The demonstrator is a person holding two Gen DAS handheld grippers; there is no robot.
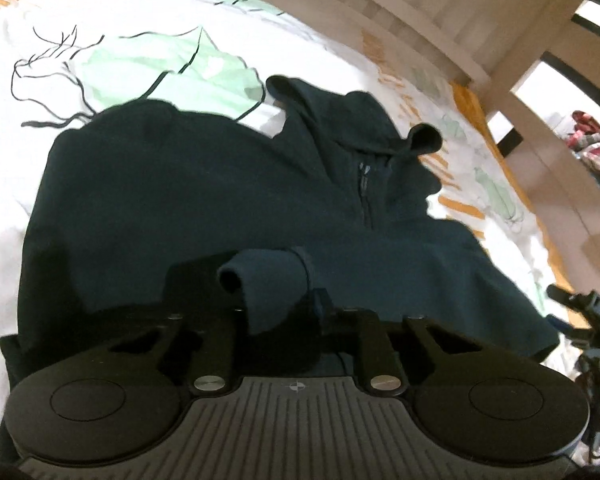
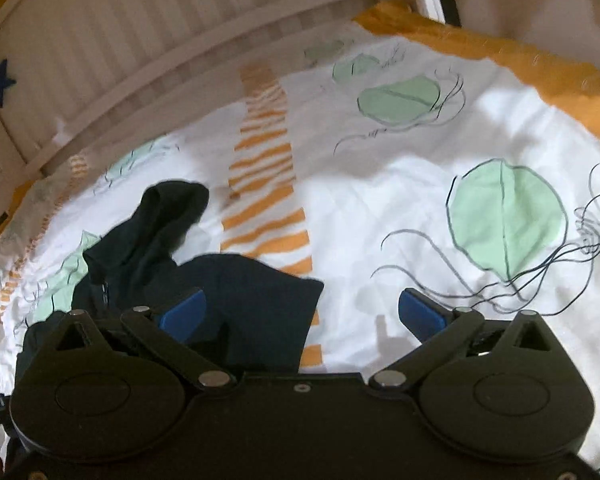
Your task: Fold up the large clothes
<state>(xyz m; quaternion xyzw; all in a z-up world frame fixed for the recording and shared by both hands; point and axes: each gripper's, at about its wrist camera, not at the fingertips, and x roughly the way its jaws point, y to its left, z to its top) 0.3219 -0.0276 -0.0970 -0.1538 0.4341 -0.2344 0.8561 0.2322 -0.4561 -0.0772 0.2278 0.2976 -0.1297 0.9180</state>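
a bed with a white jellyfish-print duvet (image 2: 380, 200) fills both views. the dark hoodie (image 1: 180, 200) sprawls mid-frame, soft and floppy. left gripper (image 1: 276, 312) pinches its sleeve cuff (image 1: 260, 276); right gripper (image 2: 300, 312) gapes wide over its corner, best taken at the hem.

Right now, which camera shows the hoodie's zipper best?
The left wrist view: the whole hoodie lies spread on the bedspread, with the zipper in plain sight below the hood. The right wrist view catches only the hood, one corner and a sliver of zipper at its left edge.
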